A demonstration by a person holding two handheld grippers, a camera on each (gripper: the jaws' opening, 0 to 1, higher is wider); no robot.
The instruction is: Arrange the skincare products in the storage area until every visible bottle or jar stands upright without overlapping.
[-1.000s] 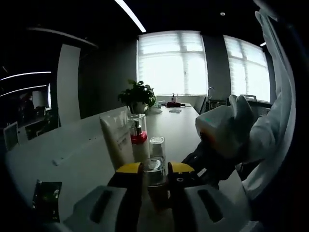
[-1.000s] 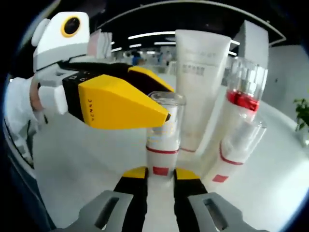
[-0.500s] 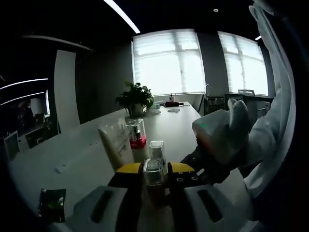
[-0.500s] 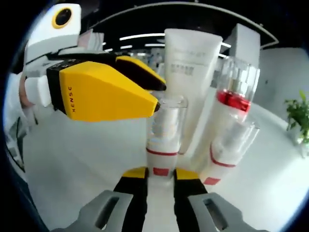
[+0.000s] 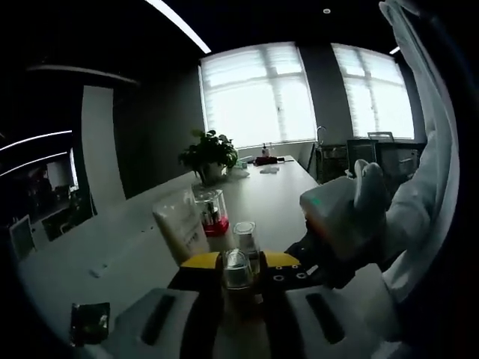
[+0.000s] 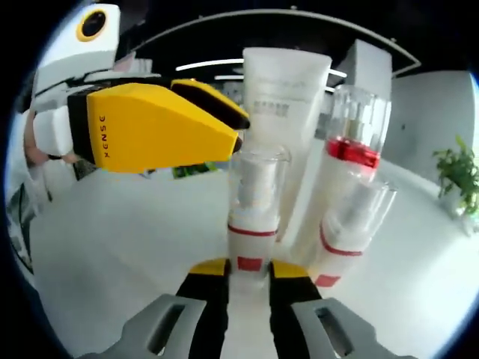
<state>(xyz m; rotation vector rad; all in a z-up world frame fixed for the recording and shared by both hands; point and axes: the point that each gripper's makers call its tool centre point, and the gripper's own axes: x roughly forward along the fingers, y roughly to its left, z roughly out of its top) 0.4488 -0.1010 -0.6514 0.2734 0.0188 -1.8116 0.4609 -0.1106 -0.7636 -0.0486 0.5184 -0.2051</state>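
Both hand-held grippers, left (image 5: 241, 261) and right (image 6: 241, 268), clamp one clear-capped bottle (image 6: 254, 206), hiding its base.

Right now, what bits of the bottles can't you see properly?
- Small bottle: base hidden between the right gripper jaws, right gripper view.
- White tube: print too blurred to read; lower part hidden behind the bottles.
- Dark packet, left gripper view: too dim to identify.

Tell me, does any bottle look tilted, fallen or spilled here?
Nothing stands out. The tube and the three bottles look upright. The right tongs are shut on the small bottle, and the left tongs clamp its cap. No spill shows on the table.
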